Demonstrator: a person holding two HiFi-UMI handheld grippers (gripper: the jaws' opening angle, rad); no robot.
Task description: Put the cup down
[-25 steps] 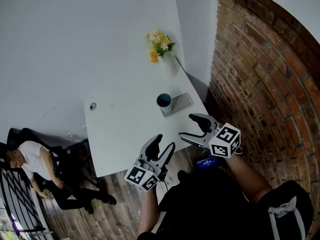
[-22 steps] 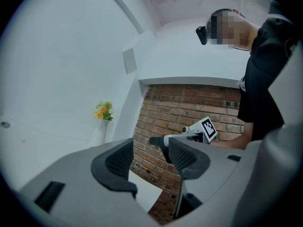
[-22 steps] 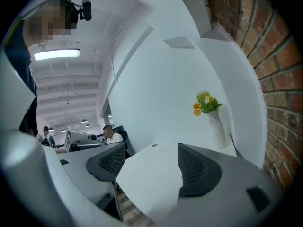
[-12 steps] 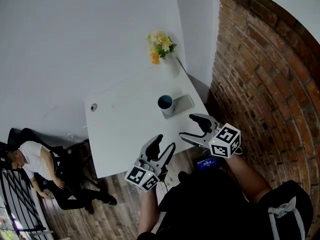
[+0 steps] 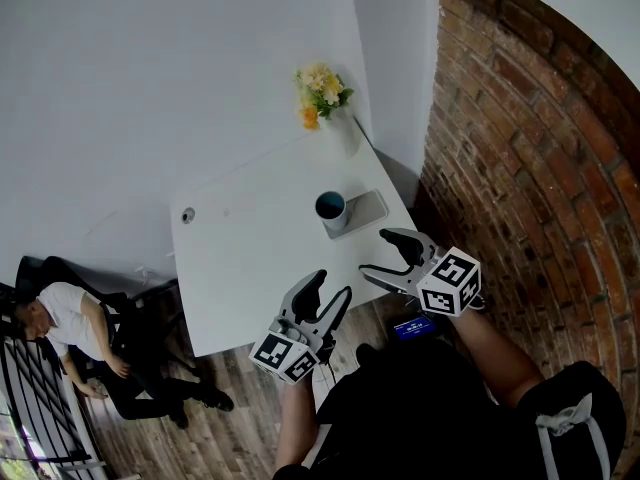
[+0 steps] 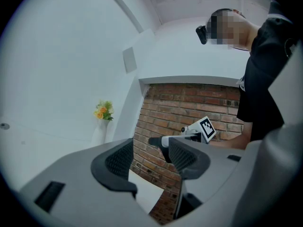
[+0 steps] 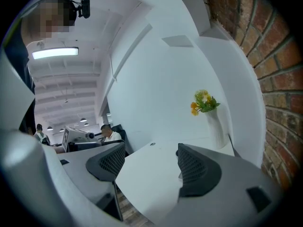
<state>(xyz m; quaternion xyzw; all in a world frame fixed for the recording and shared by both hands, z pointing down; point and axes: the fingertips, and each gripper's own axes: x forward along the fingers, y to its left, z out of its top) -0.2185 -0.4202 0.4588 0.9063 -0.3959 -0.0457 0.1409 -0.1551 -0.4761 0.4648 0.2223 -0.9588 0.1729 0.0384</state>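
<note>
Dark-blue round cup [image 5: 330, 206]: upright, far right on white rectangular table [image 5: 250, 258]; set down, apparently nothing left. Left gripper [image 5: 328, 290], right gripper [image 5: 378, 253]: jaws apart, empty, at near edge.

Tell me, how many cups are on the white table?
1. The cup stands at the left end of a grey tray, near the right edge of the table, closer to the person than the flowers. Nothing there looks able to hide another.

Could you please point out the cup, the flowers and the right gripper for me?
cup [image 5: 330, 207]: head view, on the middle of its open top.
flowers [image 5: 320, 89]: head view, on the pale blooms.
right gripper [image 5: 377, 253]: head view, midway between its open fingertips.
</note>
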